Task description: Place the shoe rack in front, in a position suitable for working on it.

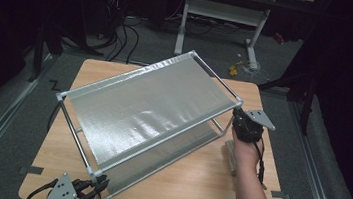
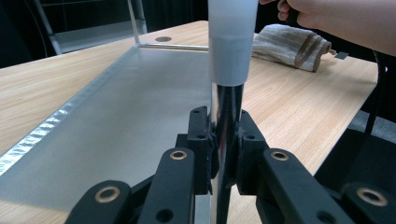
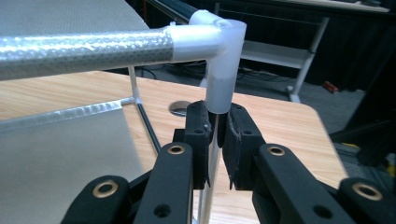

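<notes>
Black jaws of the left gripper sit low in the left gripper view, clamped on a shiny upright post of the rack; from above that gripper is at the bottom left of the frame, at the rack's near corner. Over at centre right, the right gripper pinches the thin post just under the white corner joint, jaws pressed onto it. Rack itself lies slantwise across the middle of the wooden table, its silvery mesh shelf tilted. Folded cloth rests on the table at upper right of the left gripper view, beneath the person's hand.
</notes>
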`<state>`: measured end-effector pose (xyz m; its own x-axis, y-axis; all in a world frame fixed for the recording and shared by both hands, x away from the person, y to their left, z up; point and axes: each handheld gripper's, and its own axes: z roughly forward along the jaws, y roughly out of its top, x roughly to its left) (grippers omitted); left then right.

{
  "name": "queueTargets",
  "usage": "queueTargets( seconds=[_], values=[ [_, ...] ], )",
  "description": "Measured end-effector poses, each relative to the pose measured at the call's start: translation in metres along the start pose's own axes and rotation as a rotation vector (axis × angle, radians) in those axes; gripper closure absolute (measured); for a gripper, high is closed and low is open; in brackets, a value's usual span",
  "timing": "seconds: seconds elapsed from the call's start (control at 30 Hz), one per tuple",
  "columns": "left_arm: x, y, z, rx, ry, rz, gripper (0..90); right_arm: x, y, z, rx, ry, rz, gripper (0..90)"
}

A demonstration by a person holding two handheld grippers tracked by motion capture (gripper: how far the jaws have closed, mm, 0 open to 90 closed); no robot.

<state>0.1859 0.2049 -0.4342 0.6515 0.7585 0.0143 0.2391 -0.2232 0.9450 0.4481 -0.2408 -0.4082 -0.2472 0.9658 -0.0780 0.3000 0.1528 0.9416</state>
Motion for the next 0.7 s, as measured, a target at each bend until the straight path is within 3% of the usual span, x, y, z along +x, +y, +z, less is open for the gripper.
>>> queueTargets(
  seconds=[0.37, 0.4, 0.43, 0.53, 0.6, 0.7],
  values=[
    [-0.013, 0.018, 0.049, 0.001, -0.063, 0.019, 80.0, -0.053, -0.006, -0.009, 0.016, -0.107, 0.019, 80.2],
    [-0.014, 0.019, 0.053, 0.000, -0.065, 0.018, 80.0, -0.059, -0.006, -0.009, 0.018, -0.104, 0.025, 76.6],
    [-0.014, 0.020, 0.056, -0.001, -0.065, 0.018, 80.0, -0.059, -0.006, -0.009, 0.018, -0.104, 0.025, 76.6],
    [-0.012, 0.022, 0.062, -0.007, -0.059, 0.010, 80.0, -0.064, -0.008, -0.013, 0.014, -0.097, 0.029, 64.7],
    [-0.012, 0.022, 0.065, -0.013, -0.063, 0.008, 80.0, -0.064, -0.010, -0.022, 0.004, -0.090, 0.043, 58.9],
    [-0.013, 0.021, 0.067, -0.017, -0.062, 0.002, 79.3, -0.060, -0.016, -0.041, -0.028, -0.068, 0.054, 56.8]
  ],
)
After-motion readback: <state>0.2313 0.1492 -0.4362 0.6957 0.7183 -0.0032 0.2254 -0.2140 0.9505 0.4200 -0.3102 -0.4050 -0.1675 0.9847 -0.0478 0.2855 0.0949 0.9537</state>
